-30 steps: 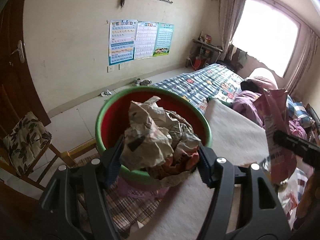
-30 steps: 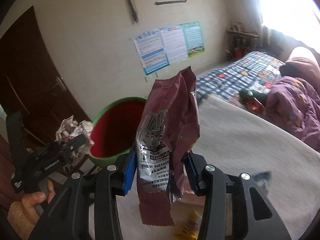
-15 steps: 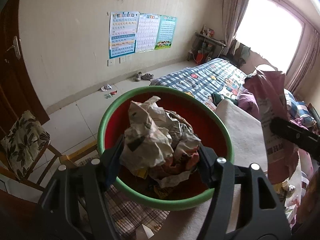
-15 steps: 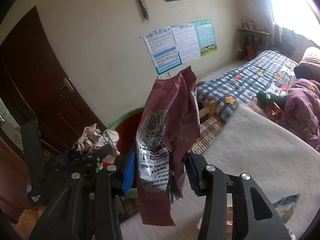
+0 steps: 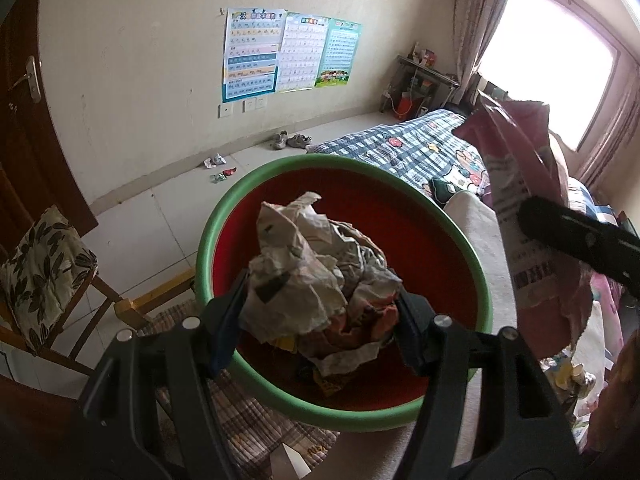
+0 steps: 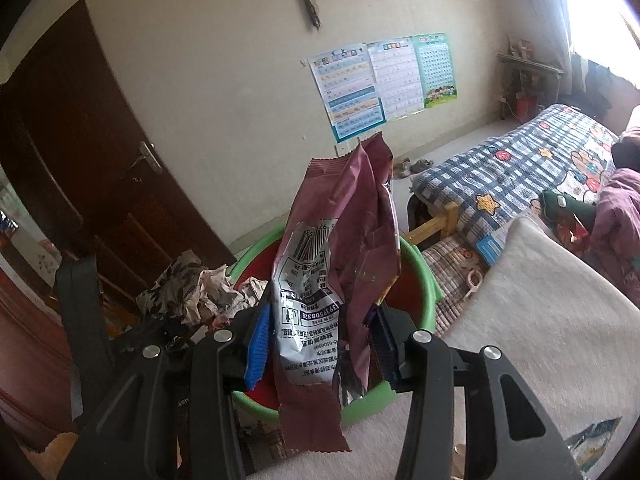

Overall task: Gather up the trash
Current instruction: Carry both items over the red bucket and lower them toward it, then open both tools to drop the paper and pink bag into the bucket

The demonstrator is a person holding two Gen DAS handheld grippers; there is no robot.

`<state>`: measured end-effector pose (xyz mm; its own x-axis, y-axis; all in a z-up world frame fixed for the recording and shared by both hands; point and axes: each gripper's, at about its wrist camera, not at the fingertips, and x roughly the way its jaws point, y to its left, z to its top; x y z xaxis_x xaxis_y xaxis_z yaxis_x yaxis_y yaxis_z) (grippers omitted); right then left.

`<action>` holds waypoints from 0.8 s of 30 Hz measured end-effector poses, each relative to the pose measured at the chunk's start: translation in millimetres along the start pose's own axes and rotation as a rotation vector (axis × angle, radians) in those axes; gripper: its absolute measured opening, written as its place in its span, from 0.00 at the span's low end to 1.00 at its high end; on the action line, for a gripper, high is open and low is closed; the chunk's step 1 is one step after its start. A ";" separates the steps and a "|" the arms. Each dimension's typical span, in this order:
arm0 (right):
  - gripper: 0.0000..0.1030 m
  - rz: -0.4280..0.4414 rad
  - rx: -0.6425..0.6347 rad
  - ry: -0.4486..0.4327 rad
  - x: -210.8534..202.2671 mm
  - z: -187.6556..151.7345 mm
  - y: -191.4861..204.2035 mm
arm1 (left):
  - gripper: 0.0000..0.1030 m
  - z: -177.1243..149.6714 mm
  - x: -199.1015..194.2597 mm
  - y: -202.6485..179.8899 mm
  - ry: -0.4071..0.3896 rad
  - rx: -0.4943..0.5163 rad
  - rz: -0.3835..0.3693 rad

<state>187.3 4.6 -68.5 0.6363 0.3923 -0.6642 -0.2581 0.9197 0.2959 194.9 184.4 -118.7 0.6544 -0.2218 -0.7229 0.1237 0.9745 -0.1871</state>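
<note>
The left gripper (image 5: 320, 320) is clamped on a wad of crumpled paper (image 5: 316, 276), which hangs over the open mouth of the green-rimmed red basin (image 5: 476, 268), inside the rim and nearer its front edge. The right gripper (image 6: 320, 336) grasps a maroon snack wrapper (image 6: 336, 264) by its lower half, above the basin's rim on the side next to the beige blanket (image 6: 552, 320).

The paper looks safe to let go: the basin's floor lies under it, with a few scraps already there. The wrapper is the risk. In the right wrist view its bottom flap hangs below the jaws over the near rim and the blanket's edge, not clearly over the red interior. Released there, so light and flat a thing would likely catch the rim or flutter down onto the blanket or the checked cloth (image 6: 448, 264) beside the basin. The two grippers are also close together, the left one's black body just beside the wrapper's side, so a hurried shift inward could knock the paper loose or snag the wrapper.

The wrapper stands nearly upright, its long axis running up and down, the crimped top seal pointing up and tilted slightly toward the far wall, the printed barcode panel facing the camera. The paper wad has no clear long axis.
</note>
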 end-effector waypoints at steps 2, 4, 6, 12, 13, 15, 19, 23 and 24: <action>0.44 0.001 -0.005 -0.003 2.6 -0.2 2.7 | 0.60 0.0 1.2 0.9 0.003 -0.005 0.003; 0.50 0.001 -0.005 -0.002 5.7 0.8 2.9 | 0.60 -0.1 2.5 2.1 0.007 -0.006 0.004; 0.50 0.004 -0.003 0.008 9.1 1.8 3.7 | 0.61 -0.7 3.1 1.8 0.011 -0.005 0.006; 0.60 0.007 0.007 0.021 12.6 -0.3 0.7 | 0.74 -0.3 7.6 -0.5 0.021 -0.004 0.013; 0.63 0.007 0.010 0.016 10.7 -0.6 -0.1 | 0.78 -0.6 8.1 -0.8 0.022 -0.003 0.016; 0.67 0.003 0.023 0.004 6.5 -0.7 -2.5 | 0.81 -2.5 8.5 -2.3 0.022 0.002 0.015; 0.67 -0.013 0.053 -0.007 -10.8 -7.8 -10.1 | 0.82 -6.9 7.4 -5.9 0.030 0.022 0.034; 0.67 -0.084 0.015 -0.030 -45.2 -25.8 -15.0 | 0.82 -10.3 0.6 -11.0 0.004 0.014 0.040; 0.67 -0.105 0.006 -0.035 -53.9 -30.0 -17.8 | 0.82 -9.5 -0.7 -11.6 -0.002 0.011 0.038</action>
<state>135.8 -32.3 -58.5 0.6848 0.2928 -0.6674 -0.1846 0.9556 0.2298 185.9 173.0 -122.4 0.6600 -0.1847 -0.7282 0.1073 0.9826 -0.1520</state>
